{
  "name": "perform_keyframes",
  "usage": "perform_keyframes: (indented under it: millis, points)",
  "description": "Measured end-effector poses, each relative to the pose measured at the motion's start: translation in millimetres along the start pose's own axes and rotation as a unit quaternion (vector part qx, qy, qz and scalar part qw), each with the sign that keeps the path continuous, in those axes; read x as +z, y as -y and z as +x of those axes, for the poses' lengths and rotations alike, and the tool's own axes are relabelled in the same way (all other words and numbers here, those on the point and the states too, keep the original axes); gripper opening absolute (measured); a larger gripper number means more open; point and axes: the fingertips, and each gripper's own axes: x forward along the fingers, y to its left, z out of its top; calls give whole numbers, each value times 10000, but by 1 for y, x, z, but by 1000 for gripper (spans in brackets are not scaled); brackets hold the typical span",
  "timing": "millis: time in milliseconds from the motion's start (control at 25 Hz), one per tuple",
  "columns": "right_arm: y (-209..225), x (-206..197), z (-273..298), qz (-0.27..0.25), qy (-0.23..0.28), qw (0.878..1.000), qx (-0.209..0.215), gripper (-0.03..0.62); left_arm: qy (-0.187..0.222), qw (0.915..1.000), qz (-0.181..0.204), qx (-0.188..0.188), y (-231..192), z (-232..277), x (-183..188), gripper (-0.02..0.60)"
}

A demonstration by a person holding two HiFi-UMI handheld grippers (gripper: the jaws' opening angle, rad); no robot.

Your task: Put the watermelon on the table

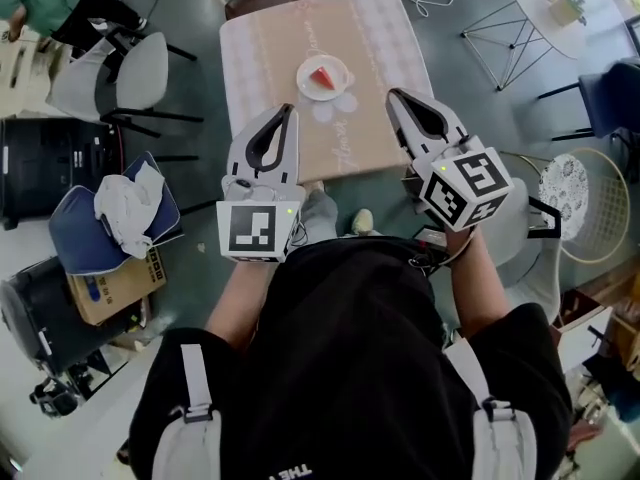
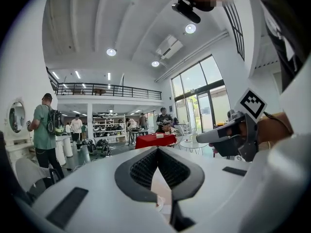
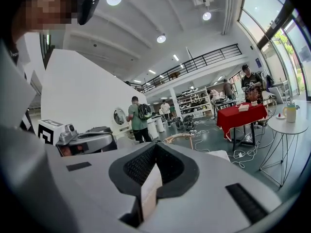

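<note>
Noted left gripper [image 1: 289,113] and right gripper [image 1: 393,96] clenched empty, apparently owing to watermelon [image 1: 322,76] already plated on table [image 1: 270,58] ahead.

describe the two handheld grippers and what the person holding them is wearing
The left gripper and right gripper are both white plastic shells with tapering jaws lined in black ribbed padding. Each carries a white cube printed with black square markers, the left cube and the right cube, plus a small green light. The person wears a black short-sleeved top with grey shoulder straps.
</note>
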Motion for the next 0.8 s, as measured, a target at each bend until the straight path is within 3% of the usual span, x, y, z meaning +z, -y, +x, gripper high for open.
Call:
perform_keyframes:
  millis: [200,400,800]
  points:
    - [-9,-7,-24,-82,21,9999,149,14,222,9995,-33,200,18,-20,9,8]
    - [-18,-13,-50,-213,68,9995,206,14,139,9994,161,266,35,-43,6,7]
    - [-23,-17,-81,-271,94,9994,188,14,285,9987,85,418,56,-65,17,8]
